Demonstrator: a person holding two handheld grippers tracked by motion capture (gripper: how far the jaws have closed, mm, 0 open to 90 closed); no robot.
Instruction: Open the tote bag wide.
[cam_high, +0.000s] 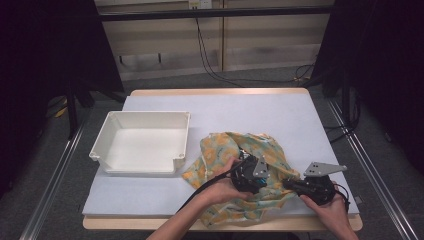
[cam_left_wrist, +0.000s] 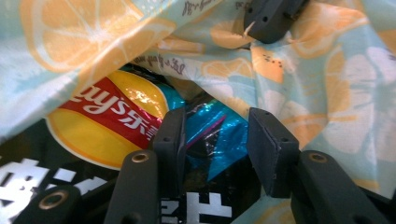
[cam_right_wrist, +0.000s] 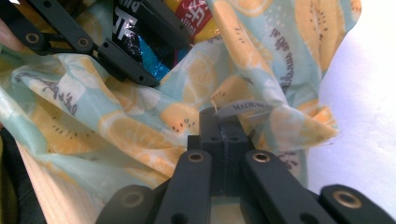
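A cloth bag (cam_high: 220, 150) printed with orange slices on pale green lies crumpled at the table's front. Inside its mouth sits a chip packet (cam_left_wrist: 107, 121) with a red and yellow logo and blue foil. My left gripper (cam_left_wrist: 212, 126) reaches into the mouth with its jaws apart. The blue foil lies between the pads, which do not press on it. In the high view the left gripper (cam_high: 250, 175) is over the bag's middle. My right gripper (cam_right_wrist: 223, 126) is shut on the bag's rim beside a white label (cam_right_wrist: 247, 106); in the high view the right gripper (cam_high: 287, 184) is at the bag's right side.
A white plastic bin (cam_high: 145, 114) stands to the left of the bag on the pale mat (cam_high: 240, 112). The wooden table edge (cam_high: 345, 224) runs just under the person's hands. Cables lie on the floor beyond the table.
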